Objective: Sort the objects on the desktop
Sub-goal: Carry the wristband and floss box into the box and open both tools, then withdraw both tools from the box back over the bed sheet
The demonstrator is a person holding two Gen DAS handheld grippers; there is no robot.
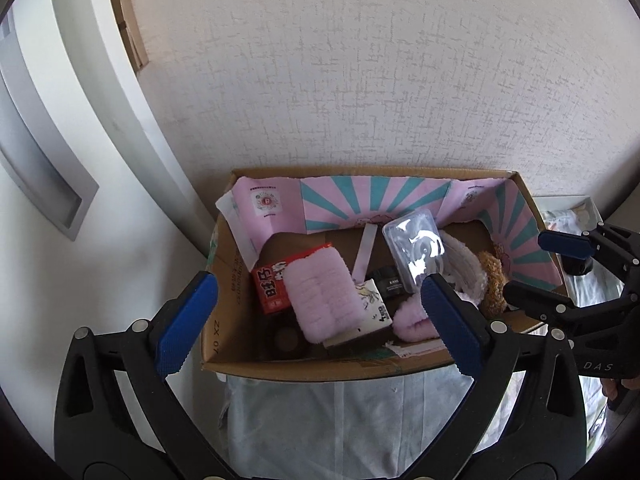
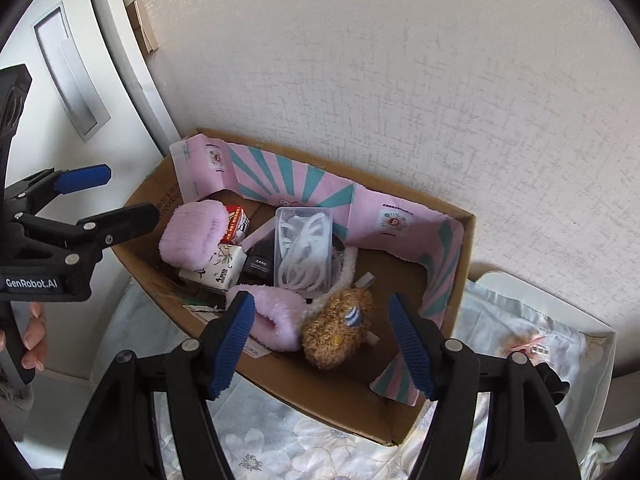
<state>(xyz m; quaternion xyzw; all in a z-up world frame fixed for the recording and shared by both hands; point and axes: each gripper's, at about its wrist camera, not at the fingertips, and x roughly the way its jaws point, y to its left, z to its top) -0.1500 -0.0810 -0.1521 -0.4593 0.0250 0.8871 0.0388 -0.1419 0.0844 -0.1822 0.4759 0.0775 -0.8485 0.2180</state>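
**Both hands free above a well-filled box**

We hold the left hand-held gripper (image 1: 320, 312) released, its blue pads spread wide and carrying nothing, hovering over the near left part of the cardboard box (image 1: 224, 280). We judge that the box stands against the wall so that things dropped in stay put, and its pink-and-teal printed liner (image 1: 372, 200) folds up around the inner walls.

Going across the contents from the left: a red snack carton (image 1: 270, 284) lies under a pink fluffy cloth (image 1: 324, 296), which drapes onto a small white drink carton (image 1: 374, 304). Beside that sits a little black box marked KANS (image 1: 390, 282). Next comes a clear plastic case (image 2: 304, 248) of coiled white cable, tilted against a white fleecy item that we cannot identify. A second pink fluffy piece (image 2: 276, 320) lies at the near wall, touching a brown plush toy (image 2: 340, 328). The right end of the box floor is bare.

The right hand-held gripper (image 2: 322, 340) is likewise released and empty, poised above the plush toy. The box rests on a pale floral cloth (image 2: 280, 448), and further right a white tray (image 2: 540, 292) holds a small pink item (image 2: 532, 346), perhaps still to be sorted.
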